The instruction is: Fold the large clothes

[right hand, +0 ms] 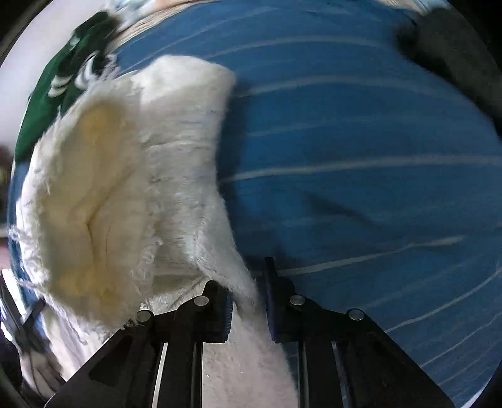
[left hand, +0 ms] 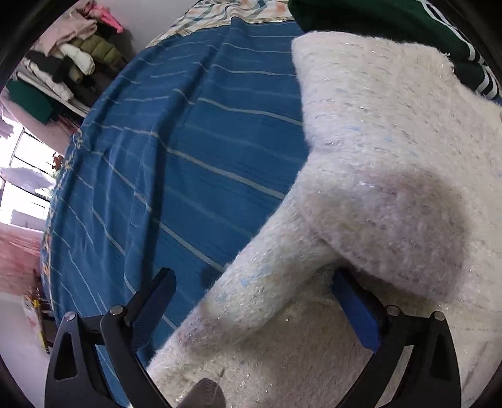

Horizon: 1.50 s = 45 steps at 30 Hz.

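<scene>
Much of the fluffy white sweater (left hand: 392,157) runs out of frame at the right and bottom of the left wrist view, so its full outline cannot be made out, and a grey shadow darkens the fold bulging near the middle of it. In the right wrist view the picture is smeared by motion blur, the sweater (right hand: 125,175) is cut off at the left and bottom, and a dark shape in the upper right corner is too blurred to name. The sweater lies on a bed covered by a blue striped sheet (left hand: 188,157), with a dark green garment (left hand: 376,15) touching it toward the far edge of the bed; that garment is only partly in view. A heap of clothes (left hand: 72,59) sits on a shelf beyond the bed's far left corner, small and distorted. The left gripper (left hand: 254,301) has its jaws spread wide, and a rolled fold of the sweater passes between them, lying against the right-hand finger while the left-hand finger stands over bare sheet. The right gripper (right hand: 248,301) has its jaws drawn close, pinching a thin edge of the sweater that rises between them, near the sheet (right hand: 360,157).
</scene>
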Each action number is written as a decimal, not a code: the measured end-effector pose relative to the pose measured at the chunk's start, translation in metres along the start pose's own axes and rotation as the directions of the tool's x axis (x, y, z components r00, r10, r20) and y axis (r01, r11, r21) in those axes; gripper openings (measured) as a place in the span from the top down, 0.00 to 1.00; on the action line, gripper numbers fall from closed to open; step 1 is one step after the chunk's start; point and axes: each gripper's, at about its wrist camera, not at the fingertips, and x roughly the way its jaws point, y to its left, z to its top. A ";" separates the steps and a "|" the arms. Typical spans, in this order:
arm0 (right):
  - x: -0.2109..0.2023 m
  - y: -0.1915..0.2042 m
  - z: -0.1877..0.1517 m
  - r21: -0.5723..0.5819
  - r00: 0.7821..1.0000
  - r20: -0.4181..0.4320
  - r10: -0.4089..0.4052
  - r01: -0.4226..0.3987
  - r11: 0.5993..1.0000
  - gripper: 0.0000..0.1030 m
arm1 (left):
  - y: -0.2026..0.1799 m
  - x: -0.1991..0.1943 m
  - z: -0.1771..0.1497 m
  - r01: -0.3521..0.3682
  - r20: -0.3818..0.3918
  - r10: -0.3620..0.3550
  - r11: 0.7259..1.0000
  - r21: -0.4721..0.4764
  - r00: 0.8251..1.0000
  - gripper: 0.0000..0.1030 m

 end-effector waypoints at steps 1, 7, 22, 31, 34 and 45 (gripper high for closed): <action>0.004 -0.005 0.002 0.028 0.999 -0.019 0.028 -0.028 0.999 0.82 | 0.002 0.000 -0.002 0.011 -0.003 -0.011 1.000 -0.015 1.000 0.00; -0.034 -0.038 -0.010 0.176 0.990 -0.093 0.103 -0.085 0.981 0.53 | 0.008 0.010 -0.006 0.105 0.003 -0.105 0.992 -0.077 0.994 0.00; -0.084 0.076 0.026 -0.025 0.979 0.115 0.171 -0.169 0.985 0.93 | 0.050 -0.083 0.038 0.173 0.164 -0.149 0.974 -0.146 0.975 0.00; -0.090 0.086 0.056 -0.030 0.991 0.133 -0.013 0.018 0.999 0.92 | 0.014 -0.057 0.083 0.187 0.178 -0.174 0.980 -0.061 0.969 0.00; -0.096 0.060 0.045 0.098 0.990 0.138 -0.019 0.005 0.995 0.80 | -0.001 -0.027 0.075 0.132 0.085 -0.131 0.991 0.001 0.988 0.00; -0.053 0.072 0.044 0.069 0.989 0.109 0.101 -0.109 0.992 0.79 | -0.026 0.002 0.071 0.121 0.070 -0.129 0.987 0.104 0.989 0.00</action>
